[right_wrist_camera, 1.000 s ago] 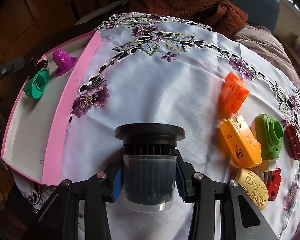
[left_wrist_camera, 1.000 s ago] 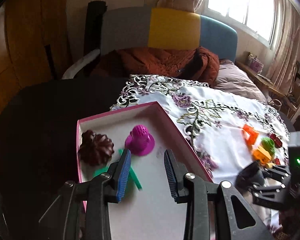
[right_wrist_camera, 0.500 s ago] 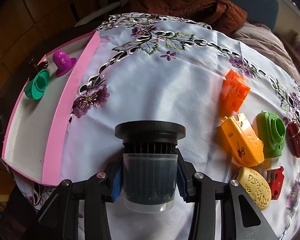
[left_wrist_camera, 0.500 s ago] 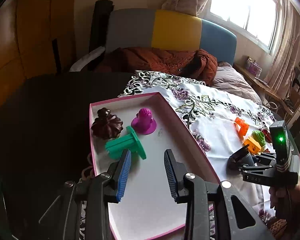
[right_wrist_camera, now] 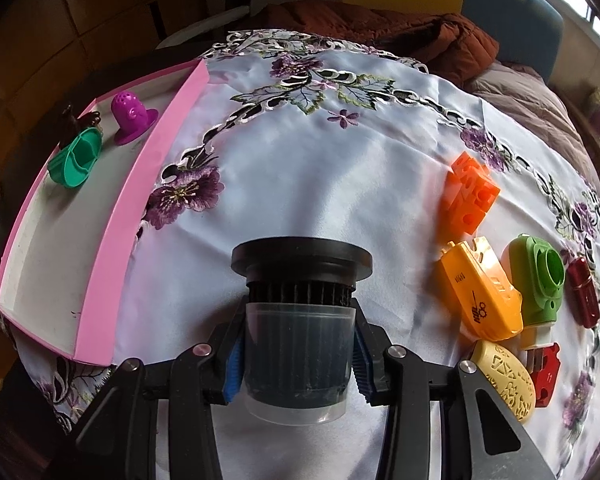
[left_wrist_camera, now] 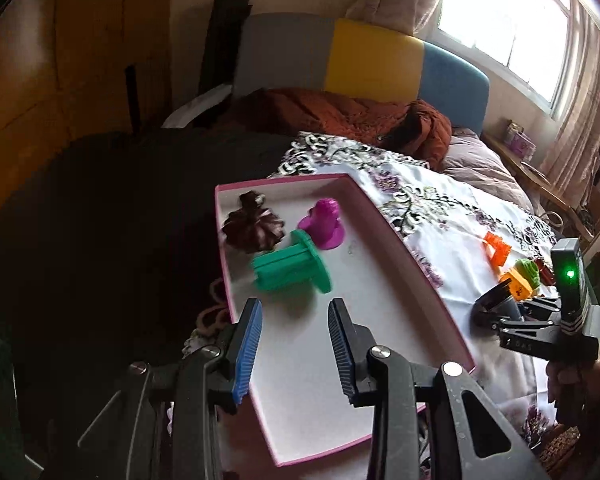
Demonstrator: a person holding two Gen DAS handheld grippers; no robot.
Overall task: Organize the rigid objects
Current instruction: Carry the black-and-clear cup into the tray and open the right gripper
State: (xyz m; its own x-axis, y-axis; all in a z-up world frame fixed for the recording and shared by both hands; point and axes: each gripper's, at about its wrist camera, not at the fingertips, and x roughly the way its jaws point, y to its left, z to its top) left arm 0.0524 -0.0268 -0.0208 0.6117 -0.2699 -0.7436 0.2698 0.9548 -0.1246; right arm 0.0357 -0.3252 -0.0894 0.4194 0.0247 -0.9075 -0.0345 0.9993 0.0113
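I'm clamping the black filter cartridge (right_wrist_camera: 300, 316) in my right hand-held gripper (right_wrist_camera: 298, 360) while my left hand-held gripper (left_wrist_camera: 294, 344) is hovering empty, jaws apart, over the pink tray (left_wrist_camera: 400, 304).

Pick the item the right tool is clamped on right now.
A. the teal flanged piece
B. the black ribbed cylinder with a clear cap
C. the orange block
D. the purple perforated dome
B: the right tool has its blue pads pressed on both sides of the black ribbed cylinder, while the teal flanged piece and the purple dome sit in the pink tray and the orange block lies on the cloth.
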